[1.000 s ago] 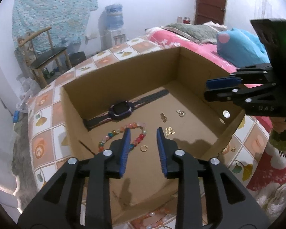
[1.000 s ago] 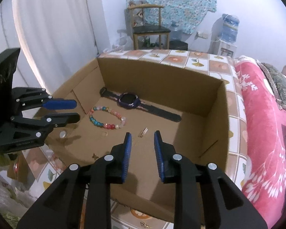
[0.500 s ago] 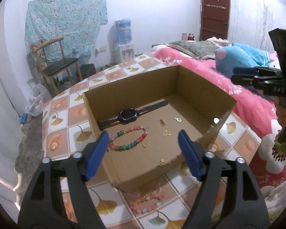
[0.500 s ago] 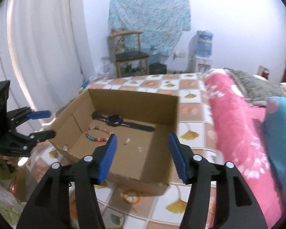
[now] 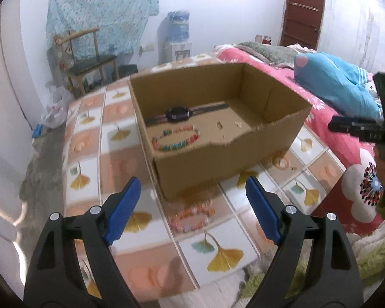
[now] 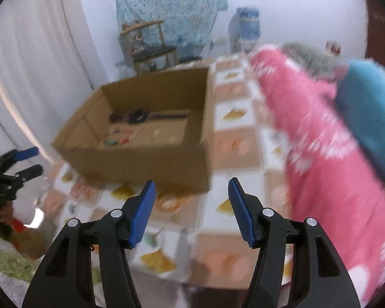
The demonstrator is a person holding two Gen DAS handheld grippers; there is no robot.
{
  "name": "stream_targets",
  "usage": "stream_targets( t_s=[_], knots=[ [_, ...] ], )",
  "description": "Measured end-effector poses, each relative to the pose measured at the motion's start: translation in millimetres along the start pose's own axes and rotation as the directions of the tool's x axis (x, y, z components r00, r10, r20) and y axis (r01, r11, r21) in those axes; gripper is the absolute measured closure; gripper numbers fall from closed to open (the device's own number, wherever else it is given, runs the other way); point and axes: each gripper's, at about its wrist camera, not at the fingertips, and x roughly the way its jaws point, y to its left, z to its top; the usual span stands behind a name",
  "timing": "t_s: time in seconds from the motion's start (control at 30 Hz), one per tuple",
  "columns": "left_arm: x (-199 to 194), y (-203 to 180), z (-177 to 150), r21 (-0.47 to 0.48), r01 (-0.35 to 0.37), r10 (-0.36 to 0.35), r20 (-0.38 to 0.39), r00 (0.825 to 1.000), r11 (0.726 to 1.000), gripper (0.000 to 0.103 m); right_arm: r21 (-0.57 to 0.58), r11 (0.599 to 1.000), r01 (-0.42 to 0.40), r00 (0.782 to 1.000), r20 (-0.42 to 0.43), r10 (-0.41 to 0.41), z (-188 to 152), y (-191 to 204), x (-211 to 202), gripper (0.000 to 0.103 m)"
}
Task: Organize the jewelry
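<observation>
Left gripper [image 5: 192, 205]: jaws standing wide and empty, having just been opening.
Right gripper [image 6: 191, 209]: jaws parted, gripping nothing; nothing sitting between them but tile.
Pink-and-orange beaded bracelet [image 5: 192, 217]: lying on the tiled table [image 5: 89, 154], just ahead of the left jaws and centred between them.
Handling, as I am judging it: light, floppy, beads slippery; pinching across one side of the loop is looking safest.
Open brown cardboard box [image 5: 225, 159]: sitting beyond it, holding a multicoloured bead bracelet [image 5: 175, 140] and a black wristwatch [image 5: 178, 113].
</observation>
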Motion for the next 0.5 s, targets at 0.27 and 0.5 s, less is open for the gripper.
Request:
stream_targets(
  t_s=[0.27,0.5],
  knots=[
    [28,-7,-31,-0.041,-0.017,0.014,-0.081,0.997,0.999,0.023,0.008,0.997,-0.077,0.988,-0.13,0.077,-31,23,54,0.046],
    [54,-26,-38,0.021,-0.009,0.011,-0.129,0.992,1.0,0.03,-0.027,0.999,-0.047,0.988,-0.15,0.043,-32,32,71,0.046]
  ],
)
